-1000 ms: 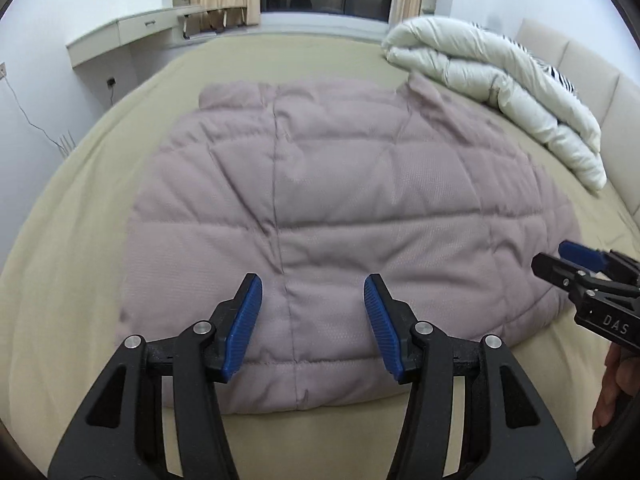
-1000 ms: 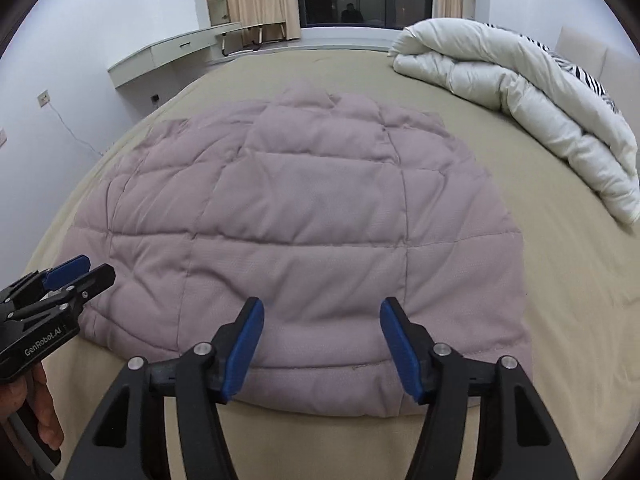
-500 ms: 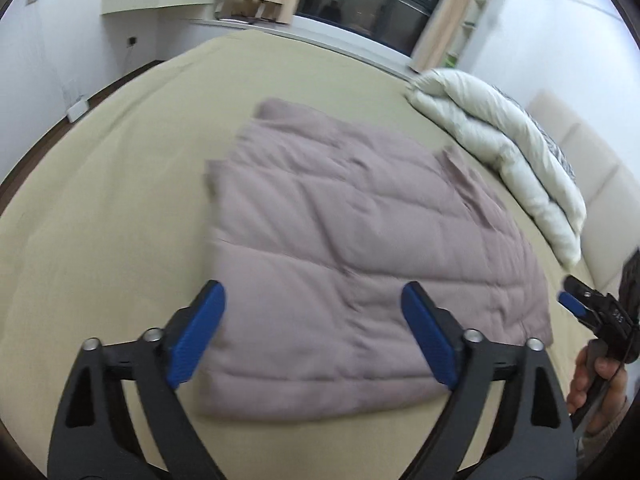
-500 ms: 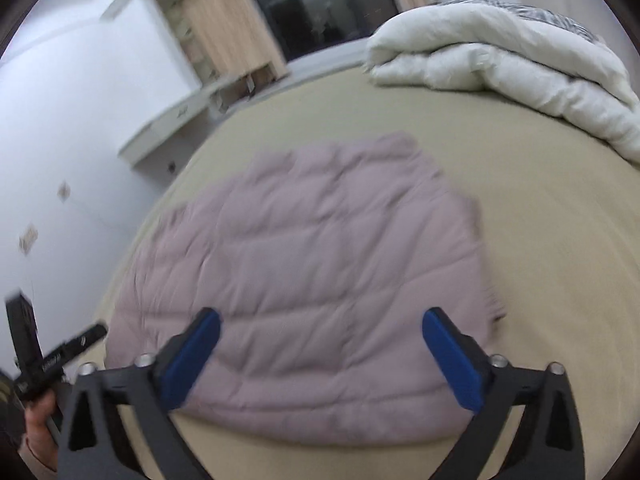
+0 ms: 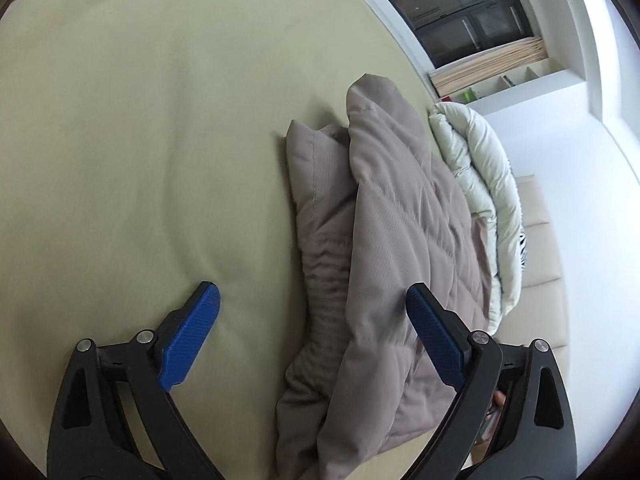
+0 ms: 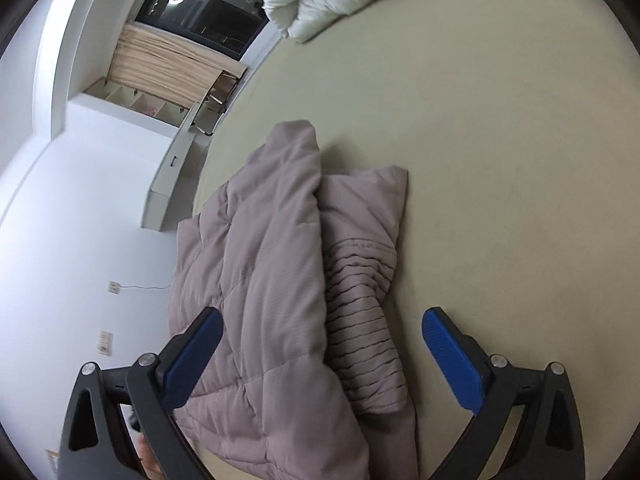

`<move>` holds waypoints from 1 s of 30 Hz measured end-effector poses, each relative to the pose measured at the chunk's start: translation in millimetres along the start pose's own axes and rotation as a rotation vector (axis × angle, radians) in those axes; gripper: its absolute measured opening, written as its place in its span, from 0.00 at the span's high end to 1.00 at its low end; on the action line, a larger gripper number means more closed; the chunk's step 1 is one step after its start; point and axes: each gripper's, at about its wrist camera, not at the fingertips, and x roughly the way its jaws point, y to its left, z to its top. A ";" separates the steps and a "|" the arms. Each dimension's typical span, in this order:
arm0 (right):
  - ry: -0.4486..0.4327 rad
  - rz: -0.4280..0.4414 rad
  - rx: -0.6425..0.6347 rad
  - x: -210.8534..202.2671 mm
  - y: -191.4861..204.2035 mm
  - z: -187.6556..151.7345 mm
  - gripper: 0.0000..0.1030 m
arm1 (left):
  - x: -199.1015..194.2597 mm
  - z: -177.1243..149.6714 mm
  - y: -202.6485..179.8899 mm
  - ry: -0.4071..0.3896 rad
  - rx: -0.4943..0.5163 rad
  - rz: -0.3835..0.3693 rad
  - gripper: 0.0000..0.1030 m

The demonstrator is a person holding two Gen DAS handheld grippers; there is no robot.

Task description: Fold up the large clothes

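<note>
mauve quilted down jacket (image 5: 404,240) lies folded on the olive-beige bed (image 5: 152,128), its padded body doubled over and a sleeve with an elastic ribbed cuff (image 6: 360,320) showing along one side. left hand-held gripper (image 5: 312,332) hovers over the near end of the jacket with its blue pads (image 5: 192,336) spread wide and still opening; the jacket's edge lies below the gap, but neither pad presses on it, and one pad sits over bare sheet. right hand-held gripper (image 6: 320,356) hangs over the opposite side of the jacket, its pads (image 6: 452,364) likewise spread wide apart, the ribbed cuff and the quilted fold under the gap and nothing pinched. both views are rolled sharply, so the room leans. white duvet (image 5: 480,184) is bunched on the bed beyond the jacket, touching or just beside its far edge in the left view. dark window (image 5: 452,4) with tan curtains (image 6: 160,64) lies past the bed, and a pale wall-mounted desk (image 6: 168,184) runs along the white wall. bit of a hand (image 5: 498,400) shows behind the left hand-held gripper's frame.
</note>
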 end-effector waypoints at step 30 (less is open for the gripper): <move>0.175 0.129 -0.129 71.6 17.5 20.5 0.15 | 125.9 75.0 -8.7 0.172 -0.121 -0.193 0.25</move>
